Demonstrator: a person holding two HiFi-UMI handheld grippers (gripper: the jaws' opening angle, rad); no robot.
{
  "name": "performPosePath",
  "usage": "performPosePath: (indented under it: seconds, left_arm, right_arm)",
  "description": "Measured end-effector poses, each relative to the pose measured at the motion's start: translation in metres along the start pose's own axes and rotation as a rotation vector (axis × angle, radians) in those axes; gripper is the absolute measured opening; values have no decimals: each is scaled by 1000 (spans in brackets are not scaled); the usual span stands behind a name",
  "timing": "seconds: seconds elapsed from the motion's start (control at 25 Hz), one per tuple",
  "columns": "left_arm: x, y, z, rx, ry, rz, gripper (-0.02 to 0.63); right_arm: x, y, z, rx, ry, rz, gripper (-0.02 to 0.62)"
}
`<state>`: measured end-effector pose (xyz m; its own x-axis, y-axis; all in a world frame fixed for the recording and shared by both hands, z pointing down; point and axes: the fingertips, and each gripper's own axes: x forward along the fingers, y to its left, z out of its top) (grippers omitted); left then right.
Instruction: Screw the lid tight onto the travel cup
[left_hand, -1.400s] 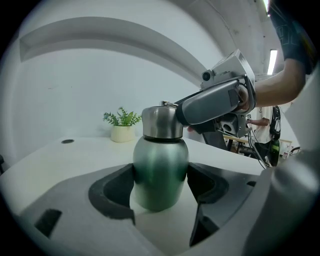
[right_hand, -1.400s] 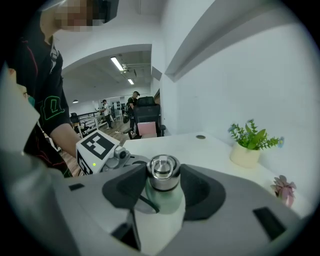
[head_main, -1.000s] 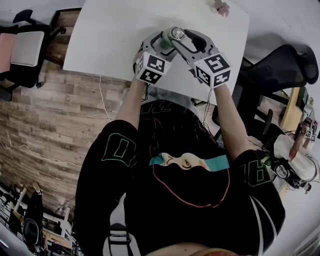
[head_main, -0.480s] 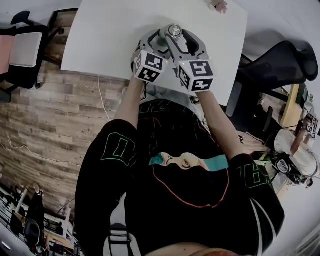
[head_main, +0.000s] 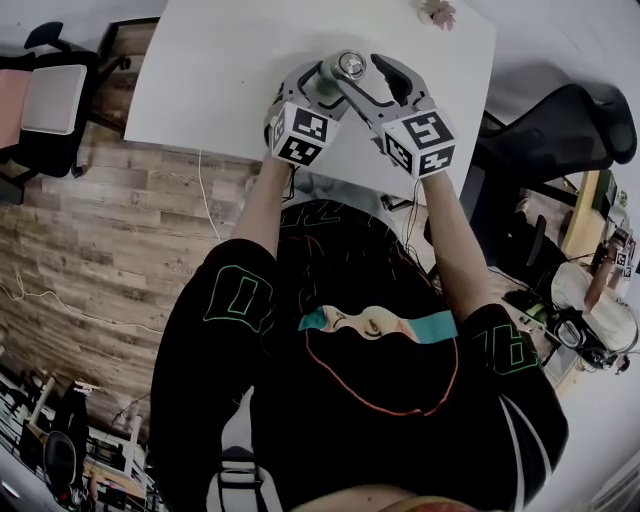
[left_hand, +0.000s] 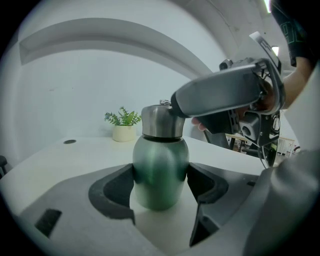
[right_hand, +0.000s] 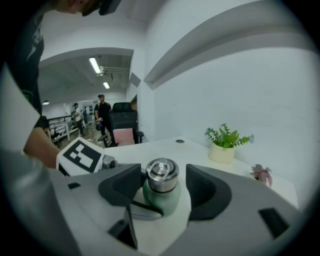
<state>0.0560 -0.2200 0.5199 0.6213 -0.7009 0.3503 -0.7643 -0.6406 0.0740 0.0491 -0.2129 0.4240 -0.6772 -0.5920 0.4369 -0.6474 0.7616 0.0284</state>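
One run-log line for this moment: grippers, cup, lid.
left gripper: shut on green metal travel cup | right gripper: open around round steel lid | cup upright on white table

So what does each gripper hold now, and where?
The left gripper holds the cup by its green body; the right gripper is open around the lid, gripping nothing.

Both forearms extend forward, with the grippers converging at their tips. The left gripper (left_hand: 161, 181) has its jaws clamped on the travel cup (left_hand: 160, 160). The right gripper (right_hand: 163, 187) has its jaws apart, one on each side of the lid (right_hand: 161, 175).
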Motion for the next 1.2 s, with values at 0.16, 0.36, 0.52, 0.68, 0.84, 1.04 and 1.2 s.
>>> performPosePath:
  seconds: [0.16, 0.36, 0.52, 0.68, 0.84, 1.04, 1.2]
  left_arm:
    - [0, 0, 0, -3, -2, -1, 345]
    - [0, 0, -1, -2, 0, -6, 345]
    - [0, 0, -1, -2, 2, -8, 345]
    - [0, 1, -1, 2, 3, -9, 345]
    - [-1, 1, -1, 4, 7, -9, 345]
    - [0, 1, -2, 7, 10, -3, 345]
    - [1, 0, -3, 8, 13, 1, 345]
  right_arm:
    - [-2, -6, -6, -98, 46, 113, 275]
    - [0, -4, -6, -178, 79, 248, 271]
    - [6, -2, -7, -201, 94, 311, 247]
    - [7, 3, -6, -196, 81, 341, 221]
    - [6, 3, -5, -157, 65, 295, 216]
    - [6, 2, -7, -92, 45, 150, 215]
    - [5, 2, -9, -33, 43, 24, 215]
